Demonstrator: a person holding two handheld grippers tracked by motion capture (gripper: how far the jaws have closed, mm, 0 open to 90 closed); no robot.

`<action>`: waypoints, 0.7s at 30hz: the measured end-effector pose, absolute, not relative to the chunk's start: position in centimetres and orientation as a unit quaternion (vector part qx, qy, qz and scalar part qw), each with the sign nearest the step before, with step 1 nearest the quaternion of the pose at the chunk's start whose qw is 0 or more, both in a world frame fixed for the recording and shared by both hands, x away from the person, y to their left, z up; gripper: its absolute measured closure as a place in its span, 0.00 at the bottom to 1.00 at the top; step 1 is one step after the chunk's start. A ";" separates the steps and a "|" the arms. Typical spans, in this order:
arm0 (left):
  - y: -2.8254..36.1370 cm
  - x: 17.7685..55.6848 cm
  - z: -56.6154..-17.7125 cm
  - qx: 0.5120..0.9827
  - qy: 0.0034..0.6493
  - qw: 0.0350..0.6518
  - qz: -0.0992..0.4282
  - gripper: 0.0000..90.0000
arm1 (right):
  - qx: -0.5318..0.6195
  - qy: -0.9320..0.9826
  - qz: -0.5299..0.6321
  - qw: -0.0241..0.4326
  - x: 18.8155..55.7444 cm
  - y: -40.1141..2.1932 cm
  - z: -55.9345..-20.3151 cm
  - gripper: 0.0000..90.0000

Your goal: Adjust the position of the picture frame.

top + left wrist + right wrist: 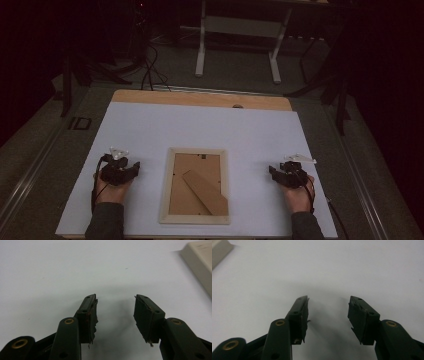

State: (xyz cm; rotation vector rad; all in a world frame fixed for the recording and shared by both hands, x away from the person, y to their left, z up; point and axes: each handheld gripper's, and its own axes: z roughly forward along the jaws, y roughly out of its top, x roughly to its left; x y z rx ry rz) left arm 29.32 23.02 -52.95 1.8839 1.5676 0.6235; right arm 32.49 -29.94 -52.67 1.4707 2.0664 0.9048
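Nothing looks started: the pale wooden picture frame (195, 185) lies face-down, apparently untouched, between the left gripper (115, 315) and right gripper (329, 316), both with jaws apart and empty.

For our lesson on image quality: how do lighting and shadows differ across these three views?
High view: dim, dark surroundings, only the white sheet and frame lit. Left gripper view: bright, soft shadow under the open jaws. Right gripper view: the same, edges slightly soft.
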 end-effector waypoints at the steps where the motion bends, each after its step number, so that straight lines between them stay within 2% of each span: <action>1: 22.9 29.2 -52.7 0.714 0.588 0.303 0.230 0.64 | 0.530 0.748 0.329 0.225 32.4 -29.9 -52.6 0.56; 4: 22.7 28.8 -52.3 0.724 0.575 0.303 0.233 0.68 | 0.528 0.744 0.341 0.228 32.2 -29.9 -52.2 0.58; 9: 22.3 28.2 -51.6 0.730 0.551 0.318 0.249 0.69 | 0.529 0.740 0.348 0.228 32.1 -30.2 -52.0 0.59; 13: 22.5 28.0 -51.5 0.727 0.545 0.344 0.238 0.73 | 0.528 0.739 0.356 0.222 32.0 -30.2 -51.8 0.59; 17: 22.4 27.8 -51.4 0.742 0.527 0.354 0.216 0.79 | 0.522 0.742 0.361 0.217 31.9 -29.9 -51.6 0.59; 21: 21.8 27.5 -51.3 0.763 0.506 0.352 0.197 0.81 | 0.514 0.748 0.361 0.215 31.8 -29.5 -51.5 0.60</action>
